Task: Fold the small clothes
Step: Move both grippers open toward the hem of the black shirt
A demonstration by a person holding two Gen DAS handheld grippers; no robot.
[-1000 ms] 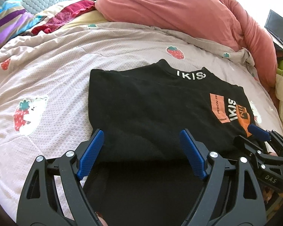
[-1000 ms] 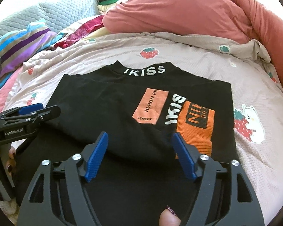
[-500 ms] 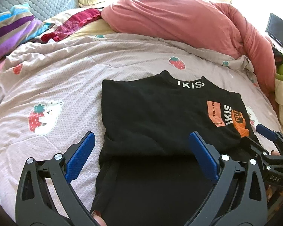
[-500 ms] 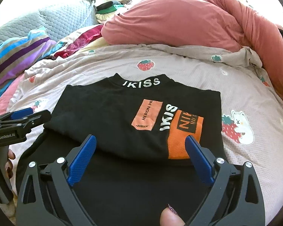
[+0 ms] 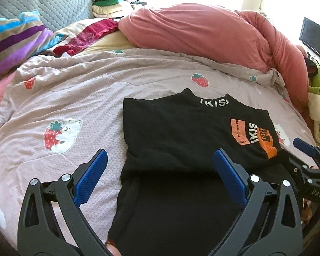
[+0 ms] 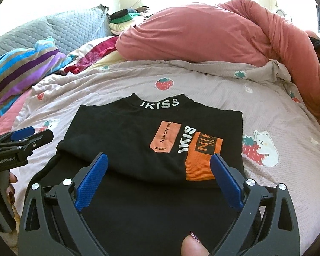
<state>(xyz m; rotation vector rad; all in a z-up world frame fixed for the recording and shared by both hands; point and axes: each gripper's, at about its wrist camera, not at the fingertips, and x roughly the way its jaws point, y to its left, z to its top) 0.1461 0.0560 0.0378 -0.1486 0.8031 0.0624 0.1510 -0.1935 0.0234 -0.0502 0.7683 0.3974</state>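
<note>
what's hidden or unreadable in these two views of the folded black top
- Black top, near hem: cut off by the bottom edge and the jaws in both wrist views.
- Orange chest print: partly folded under; words incomplete.
- Clothes pile behind the pink duvet: too small.

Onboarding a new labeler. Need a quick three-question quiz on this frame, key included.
1. True or false: the left gripper is clamped on the black top.
2. The orange patch lies nearest which gripper: A left, B right?
3. What fruit is printed on the quilt?

Key: 1 false, both jaws have just been opening and stand wide with nothing pinched. 2 B. 3 strawberries.
</note>
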